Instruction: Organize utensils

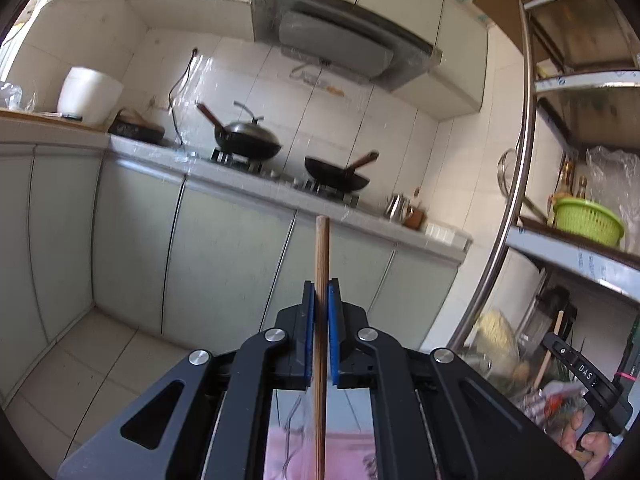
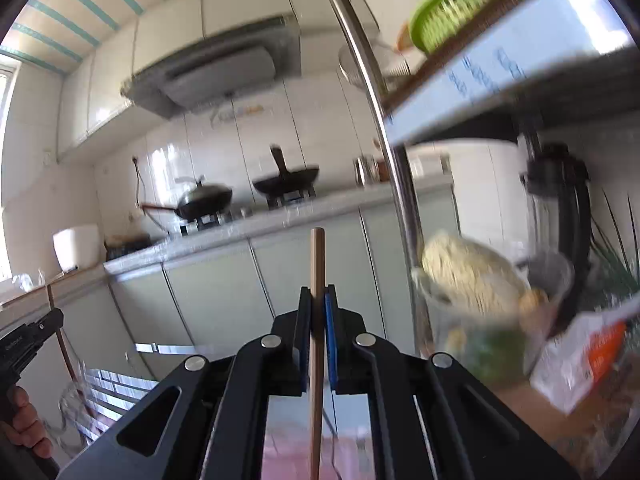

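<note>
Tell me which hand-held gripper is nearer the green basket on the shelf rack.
Right. The right hand-held gripper, shut on a wooden chopstick, is close beneath the green basket. The left hand-held gripper, shut on its own chopstick, sits farther left of it.

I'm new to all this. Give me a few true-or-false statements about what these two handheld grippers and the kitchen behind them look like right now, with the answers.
1. The left gripper is shut on a wooden chopstick. True.
2. The right gripper is empty. False: it too clamps a wooden chopstick between its blue pads.
3. Two dark woks sit on the stove. True: a lidded wok and an open wok.
4. The green basket sits on the floor. False: it sits on a metal rack shelf.
5. The range hood hangs above the stove. True.
</note>
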The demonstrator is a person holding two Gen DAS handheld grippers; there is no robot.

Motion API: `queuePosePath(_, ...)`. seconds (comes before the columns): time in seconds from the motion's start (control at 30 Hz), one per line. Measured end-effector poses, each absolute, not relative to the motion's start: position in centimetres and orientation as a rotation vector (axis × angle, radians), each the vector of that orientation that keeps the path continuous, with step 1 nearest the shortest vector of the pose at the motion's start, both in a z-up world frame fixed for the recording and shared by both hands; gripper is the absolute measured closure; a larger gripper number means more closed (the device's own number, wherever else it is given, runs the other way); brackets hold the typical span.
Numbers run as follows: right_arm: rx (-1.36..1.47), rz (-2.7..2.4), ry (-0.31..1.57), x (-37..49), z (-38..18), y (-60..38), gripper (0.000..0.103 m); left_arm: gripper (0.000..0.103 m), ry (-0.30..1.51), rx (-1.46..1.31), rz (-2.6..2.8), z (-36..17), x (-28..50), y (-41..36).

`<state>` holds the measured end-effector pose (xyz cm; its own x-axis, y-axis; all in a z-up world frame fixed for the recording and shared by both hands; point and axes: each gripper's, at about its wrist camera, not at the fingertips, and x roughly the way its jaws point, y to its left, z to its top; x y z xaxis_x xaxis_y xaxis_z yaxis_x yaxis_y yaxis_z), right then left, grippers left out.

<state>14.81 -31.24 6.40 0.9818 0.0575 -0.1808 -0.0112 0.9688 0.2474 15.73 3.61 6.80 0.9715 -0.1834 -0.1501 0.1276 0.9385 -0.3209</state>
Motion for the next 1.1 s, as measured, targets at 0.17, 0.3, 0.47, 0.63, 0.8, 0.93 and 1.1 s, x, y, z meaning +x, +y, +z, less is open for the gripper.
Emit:
queuePosePath(0.17, 0.281, 0.057, 0.298, 14.3, 4.3, -31.6, 0.097, 0.097, 0.272, -0.335, -0.175, 4.9, 15.2, 4.1)
queuePosePath(0.3, 0.260, 0.057, 0.320, 13.4, 3.9, -31.4, 0.097, 0.097, 0.339, -0.335, -0.186, 3.7, 15.0, 4.1)
queuePosePath(0.47, 0.261, 0.086, 0.395, 13.8, 4.1, -31.5, 0.092, 0.097, 0.384, -0.361, -0.198, 4.0, 15.1, 4.4)
queuePosePath(0.63, 0.301, 0.111, 0.451, 14.4, 4.9, -32.3, 0.079, 0.077, 0.419, -0.416, -0.200, 5.2, 15.6, 5.7)
queuePosePath(0.8, 0.301, 0.086, 0.427, 12.9, 6.1, -33.4, 0.078, 0.068, 0.412, -0.422, -0.169, 6.6, 15.4, 6.8)
queuePosePath(0.93, 0.310, 0.071, 0.425, 11.4, 6.5, -34.1, 0.078, 0.068, 0.383, -0.413, -0.144, 7.9, 14.0, 7.6)
queuePosePath(1.1, 0.290, 0.078, 0.443, 8.8, 6.4, -33.7, 0.078, 0.068, 0.377, -0.402, -0.132, 8.7, 11.4, 8.1)
